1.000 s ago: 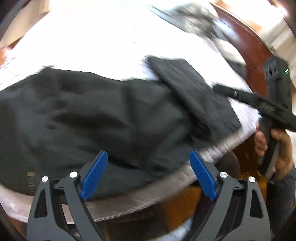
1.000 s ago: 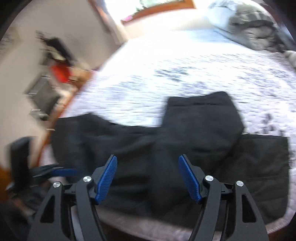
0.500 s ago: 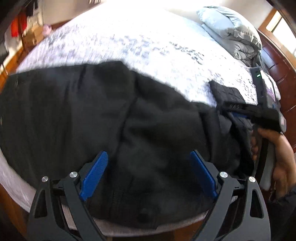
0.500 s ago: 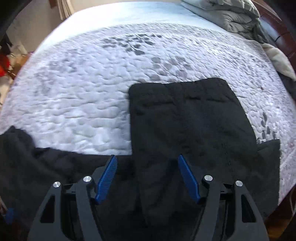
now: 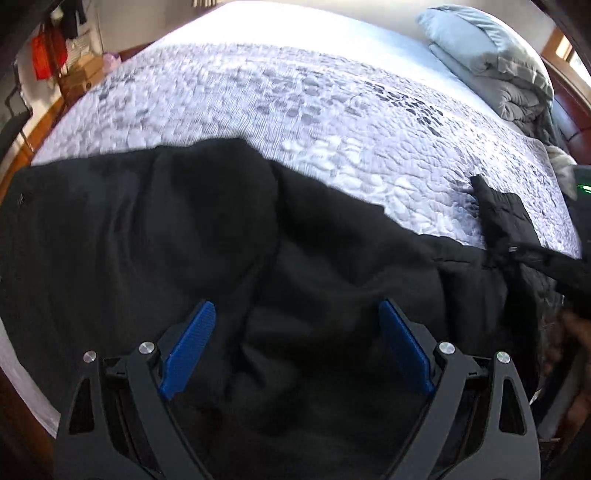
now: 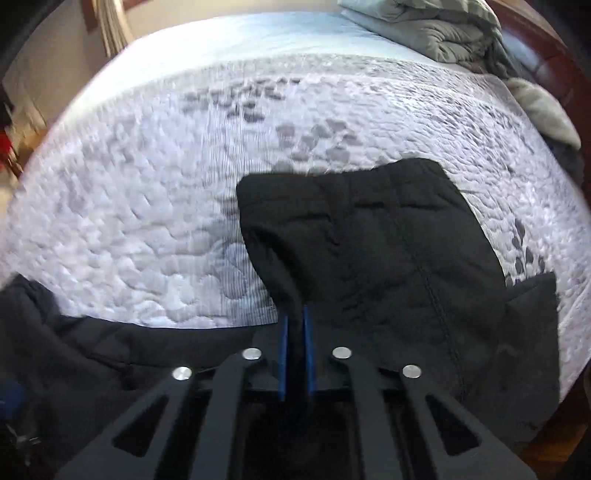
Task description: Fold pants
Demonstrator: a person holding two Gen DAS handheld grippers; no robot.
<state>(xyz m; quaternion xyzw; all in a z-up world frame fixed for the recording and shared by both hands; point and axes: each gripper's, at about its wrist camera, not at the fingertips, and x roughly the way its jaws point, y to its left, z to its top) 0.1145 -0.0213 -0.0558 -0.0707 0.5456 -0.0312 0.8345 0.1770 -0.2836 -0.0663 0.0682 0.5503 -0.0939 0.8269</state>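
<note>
The black pants [image 5: 229, 236] lie spread across the near edge of the bed [image 5: 295, 103], which carries a white and grey quilted cover. In the left wrist view, the left claw [image 5: 295, 347] is released: its two blue pads [image 5: 188, 350] stand wide apart above a rumpled section of the dark fabric, and neither pad grips the cloth. The fabric extends to the left edge of the bed and to the right, where a narrower part of the garment rises onto the quilt. At the far right of this view the right claw's black body crosses over the fabric; the view is too dark there to show detail. In the right wrist view, the right claw [image 6: 295, 354] is clenched on the pants [image 6: 369, 240]: the blue pads [image 6: 282, 354] sit nearly together with a ridge of black fabric pinched between them. Beyond the pads, a folded-over section of the pants lies flat on the quilt, with a seam running along it. A folded grey duvet [image 6: 424, 26] rests at the far end of the bed [image 6: 147, 184], near a dark wooden headboard [image 6: 546, 59].
</note>
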